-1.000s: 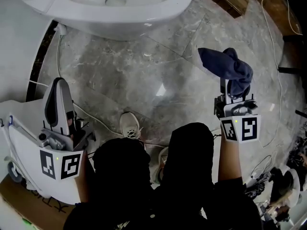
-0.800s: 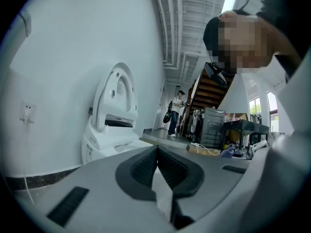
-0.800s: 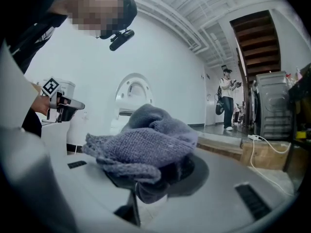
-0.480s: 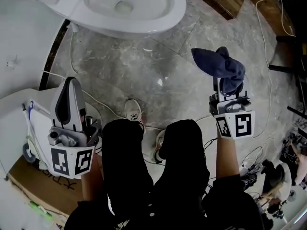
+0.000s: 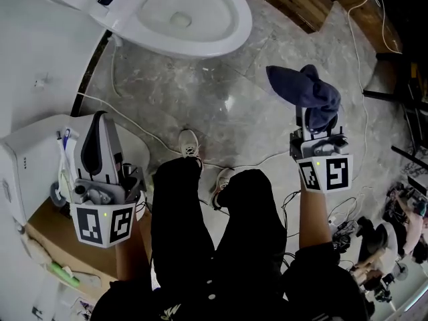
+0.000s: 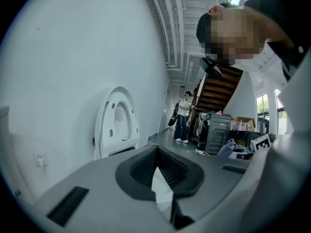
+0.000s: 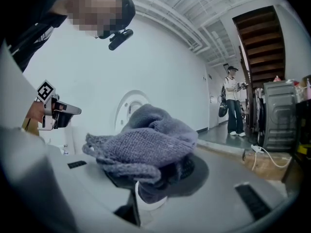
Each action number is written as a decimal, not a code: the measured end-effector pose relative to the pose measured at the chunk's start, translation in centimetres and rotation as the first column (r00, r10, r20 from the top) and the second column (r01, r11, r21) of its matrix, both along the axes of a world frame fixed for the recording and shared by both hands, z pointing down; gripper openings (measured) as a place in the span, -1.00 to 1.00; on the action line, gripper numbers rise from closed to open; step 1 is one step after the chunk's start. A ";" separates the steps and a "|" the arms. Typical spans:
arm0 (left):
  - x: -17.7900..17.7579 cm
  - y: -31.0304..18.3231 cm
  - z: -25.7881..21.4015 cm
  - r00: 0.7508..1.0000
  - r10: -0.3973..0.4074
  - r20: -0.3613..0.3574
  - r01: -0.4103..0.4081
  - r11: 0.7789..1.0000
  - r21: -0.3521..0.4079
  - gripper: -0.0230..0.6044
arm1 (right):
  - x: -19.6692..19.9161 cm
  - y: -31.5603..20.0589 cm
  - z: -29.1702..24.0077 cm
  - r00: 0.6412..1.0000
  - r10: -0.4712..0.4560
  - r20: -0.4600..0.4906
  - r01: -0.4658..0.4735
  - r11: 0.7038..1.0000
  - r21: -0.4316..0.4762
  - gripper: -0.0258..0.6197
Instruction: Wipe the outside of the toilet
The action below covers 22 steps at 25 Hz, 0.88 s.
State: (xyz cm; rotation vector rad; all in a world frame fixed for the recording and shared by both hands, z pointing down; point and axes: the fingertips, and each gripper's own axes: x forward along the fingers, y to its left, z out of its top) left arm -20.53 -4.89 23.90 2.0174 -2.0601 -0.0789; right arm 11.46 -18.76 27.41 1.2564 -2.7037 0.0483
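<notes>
Grey marbled floor (image 5: 221,139) fills the middle of the head view, with a bright glint of light (image 5: 229,103) near centre. A white wall (image 5: 33,39) spans 9 to 11 o'clock, edged by a dark skirting strip (image 5: 92,65). Wooden boards (image 5: 297,2) lie at 1 o'clock and a cardboard box (image 5: 43,236) at 8. In the left gripper view, a wooden staircase (image 6: 216,89) rises at 2 o'clock under white ceiling pipes (image 6: 170,28).

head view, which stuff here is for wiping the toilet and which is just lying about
For the job: toilet; blue cloth; right gripper, shut on the cloth.

Lying about: white cable on the floor; cardboard box; left gripper, shut and empty.
</notes>
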 end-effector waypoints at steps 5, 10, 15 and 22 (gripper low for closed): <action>-0.6 -0.1 -4.4 1.000 -0.016 -0.008 0.016 1.000 0.007 -0.89 | -0.2 -0.2 -4.1 1.000 0.005 -0.001 -0.005 1.000 -0.005 -0.55; -1.1 -0.3 -8.6 1.000 -0.018 -0.011 0.019 1.000 0.016 -0.89 | -0.6 -0.2 -8.0 1.000 0.005 -0.012 -0.005 1.000 -0.004 -0.56; -1.6 -0.2 -12.0 0.999 -0.020 -0.025 0.020 1.000 0.022 -0.89 | -1.3 0.0 -11.8 1.000 0.012 -0.009 -0.012 1.000 -0.003 -0.56; -2.2 0.6 -16.8 0.999 -0.044 -0.024 0.044 0.999 0.010 -0.89 | -1.6 0.8 -17.6 1.000 0.013 0.004 -0.013 1.000 0.010 -0.56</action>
